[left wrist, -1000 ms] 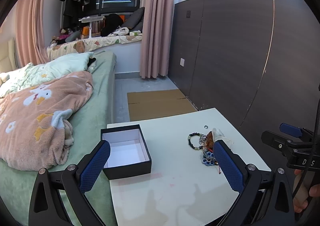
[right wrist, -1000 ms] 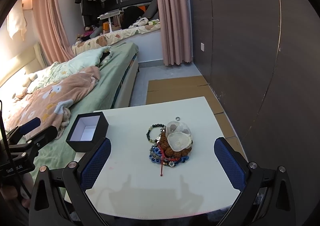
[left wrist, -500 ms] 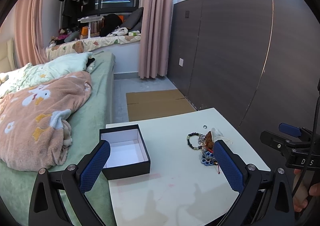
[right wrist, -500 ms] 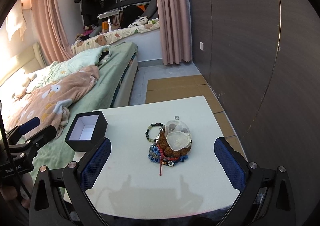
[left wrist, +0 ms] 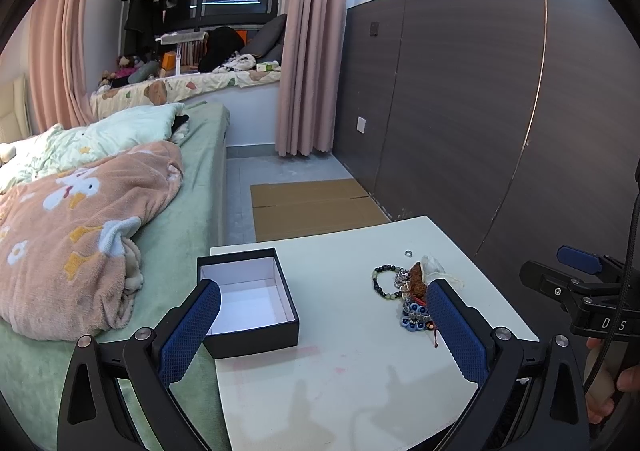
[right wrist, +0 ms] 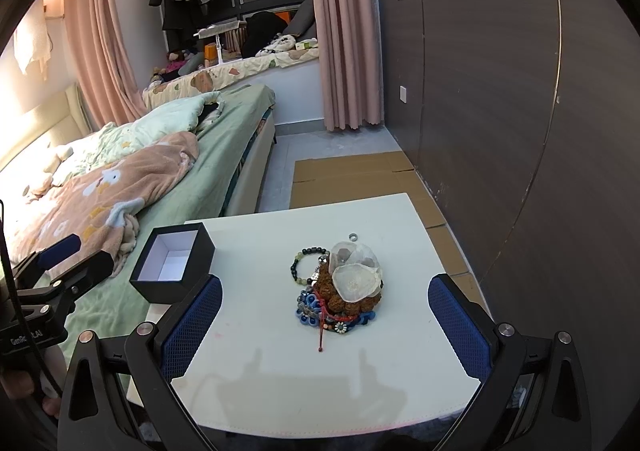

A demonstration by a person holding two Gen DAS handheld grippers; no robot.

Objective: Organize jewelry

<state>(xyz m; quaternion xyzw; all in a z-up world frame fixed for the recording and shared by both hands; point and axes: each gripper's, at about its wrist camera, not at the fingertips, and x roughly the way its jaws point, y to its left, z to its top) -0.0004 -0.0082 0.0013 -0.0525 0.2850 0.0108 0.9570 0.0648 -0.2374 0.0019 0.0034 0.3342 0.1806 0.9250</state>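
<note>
A heap of jewelry (right wrist: pixel 340 291) lies on the white table (right wrist: pixel 280 371): a dark bead bracelet (right wrist: pixel 300 265), brown beads, blue knotted pieces, a red cord and pale shell-like pieces on top. A small ring (right wrist: pixel 353 237) sits alone just behind it. An empty black box with a white inside (left wrist: pixel 248 297) stands at the table's left edge. My left gripper (left wrist: pixel 320 327) is open above the table's front, box at its left finger, jewelry heap (left wrist: pixel 408 291) at its right. My right gripper (right wrist: pixel 324 323) is open in front of the heap.
A bed with a green sheet and a pink blanket (left wrist: pixel 72 219) runs along the table's left side. A dark panelled wall (right wrist: pixel 500 111) stands to the right. Flat cardboard (left wrist: pixel 312 207) lies on the floor beyond the table. The other gripper's handle (left wrist: pixel 580 291) and a hand show at the right.
Both grippers have edged slightly forward and lower toward the table. The jaws stay open and nothing on the table has moved.
</note>
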